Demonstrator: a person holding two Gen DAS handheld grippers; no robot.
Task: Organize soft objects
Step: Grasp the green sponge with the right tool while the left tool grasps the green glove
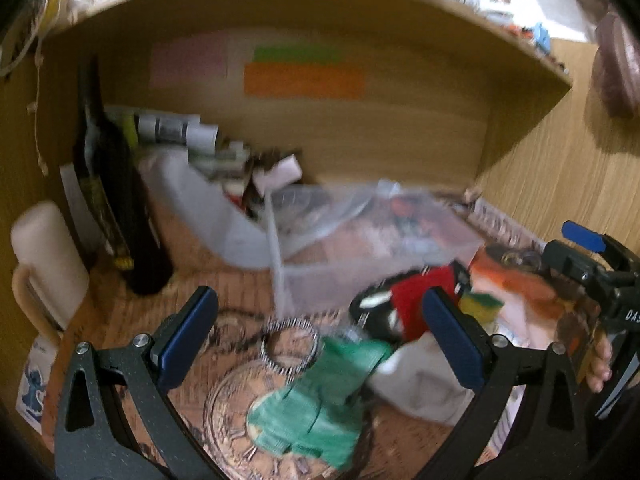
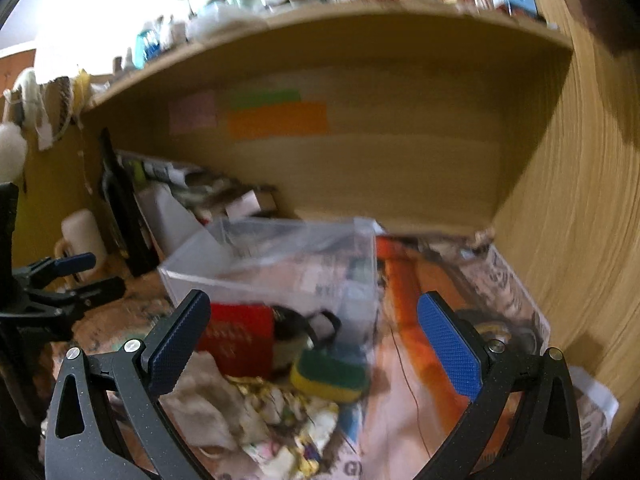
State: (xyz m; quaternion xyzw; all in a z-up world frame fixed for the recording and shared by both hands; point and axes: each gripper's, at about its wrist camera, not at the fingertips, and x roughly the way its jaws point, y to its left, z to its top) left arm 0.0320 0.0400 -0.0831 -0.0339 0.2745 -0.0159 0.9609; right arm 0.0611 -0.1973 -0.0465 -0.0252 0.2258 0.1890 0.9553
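Observation:
My left gripper (image 1: 320, 336) is open and empty above a green knitted glove (image 1: 316, 404) and a striped hair tie (image 1: 290, 346). Right of them lie a white cloth (image 1: 420, 384), a red and black fabric item (image 1: 404, 300) and a yellow-green sponge (image 1: 480, 302). My right gripper (image 2: 314, 344) is open and empty over the same pile: the red item (image 2: 236, 338), the sponge (image 2: 330, 374), a beige cloth (image 2: 204, 404) and a patterned cloth (image 2: 280, 424). A clear plastic box (image 2: 272, 264) stands behind them; it also shows in the left wrist view (image 1: 360, 240).
A dark bottle (image 1: 120, 208) and a white mug (image 1: 44, 264) stand at the left. A white bin of papers (image 1: 208, 200) leans at the back. Newspaper (image 2: 500, 280) covers the desk's right side. A wooden shelf (image 1: 320, 4) overhangs; a wooden wall (image 2: 580, 220) closes the right.

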